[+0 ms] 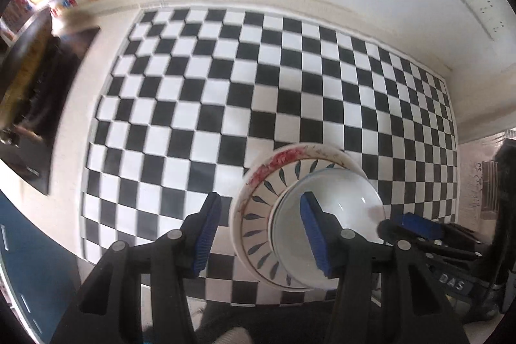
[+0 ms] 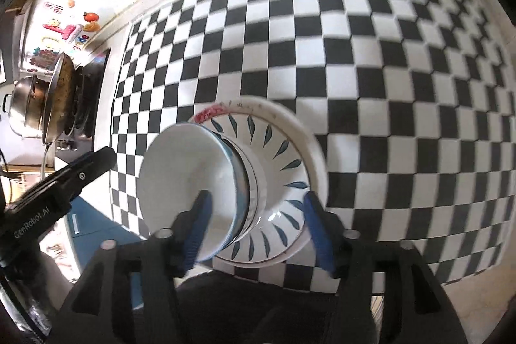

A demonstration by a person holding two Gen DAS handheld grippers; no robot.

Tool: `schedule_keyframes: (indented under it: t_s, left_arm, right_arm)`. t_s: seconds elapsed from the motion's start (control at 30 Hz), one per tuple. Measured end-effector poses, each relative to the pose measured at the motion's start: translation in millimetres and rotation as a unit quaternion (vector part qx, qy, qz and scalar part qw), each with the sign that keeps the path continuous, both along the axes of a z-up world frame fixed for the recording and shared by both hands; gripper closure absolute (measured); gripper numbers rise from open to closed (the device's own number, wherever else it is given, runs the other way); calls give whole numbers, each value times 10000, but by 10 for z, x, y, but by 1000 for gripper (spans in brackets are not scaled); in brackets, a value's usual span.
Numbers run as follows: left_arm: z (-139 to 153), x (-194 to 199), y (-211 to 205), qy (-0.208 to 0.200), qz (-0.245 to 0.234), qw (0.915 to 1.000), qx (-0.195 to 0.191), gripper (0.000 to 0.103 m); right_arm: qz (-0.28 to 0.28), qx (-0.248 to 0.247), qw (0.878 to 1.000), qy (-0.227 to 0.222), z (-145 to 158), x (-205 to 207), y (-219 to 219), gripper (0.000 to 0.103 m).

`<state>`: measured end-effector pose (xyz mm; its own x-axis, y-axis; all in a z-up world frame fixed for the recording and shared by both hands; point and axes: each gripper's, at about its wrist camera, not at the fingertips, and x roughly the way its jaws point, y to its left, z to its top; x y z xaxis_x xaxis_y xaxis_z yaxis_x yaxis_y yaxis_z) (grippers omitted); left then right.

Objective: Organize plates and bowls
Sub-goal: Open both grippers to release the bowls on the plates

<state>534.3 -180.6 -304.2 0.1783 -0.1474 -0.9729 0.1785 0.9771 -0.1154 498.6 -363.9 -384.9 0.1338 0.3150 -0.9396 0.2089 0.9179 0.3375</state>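
White bowl [image 2: 193, 179] upright, mouth up

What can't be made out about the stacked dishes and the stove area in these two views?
- How many bowls are nested: right wrist view shows only rims; the left hand-held gripper hides part of the stack in the left wrist view.
- Plates' near edge: behind the right hand-held gripper.
- Floral plate: mostly hidden by the leaf-pattern plate.
- Stove: blurred, cut off at the left wrist view's edge.
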Motion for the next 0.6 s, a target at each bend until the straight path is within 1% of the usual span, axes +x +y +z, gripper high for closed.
schedule_keyframes:
  t_s: [0.07,0.13,0.17,0.2,0.33,0.37,0.4,0.53,0.6]
  left_arm:
    - [117,-42,-25,-205,-34,9997,99,54]
    - [211,-74,4,-308,-69,9995,69,54]
    - [235,-84,11,-351,-92,9993,22,47]
    - [271,-96,22,-408,-110,9991,2,36]
    - [442,-181,2,-867,-100,9962,42,21]
    - [489,-205,-5,-949,-136,9954,35,13]
    - [547,-231,-5,-1043,-129,9944,42,8]
    - [702,-355,-34,-1348,-123,9908,74,7]
    - [776,-432,-42,-1436,-86,9895,162,7]
  right_arm:
    - [-16,-166,9997,-173,154,-52,-2,18]
    - [-13,-331,9988,-363,310,-94,16,8]
    - [-58,-408,9980,-478,407,-125,11,7]
    - [-80,-469,9973,-555,471,-141,37,7]
    - [-167,-826,9921,-934,768,-243,100,5]
    - [-188,-885,9909,-997,817,-264,117,0]
    - [-213,-972,9889,-1104,893,-301,115,0]
    - [-320,-1076,9840,-1386,1097,-439,80,0]
    - [-324,-1159,9809,-1531,1199,-515,82,0]
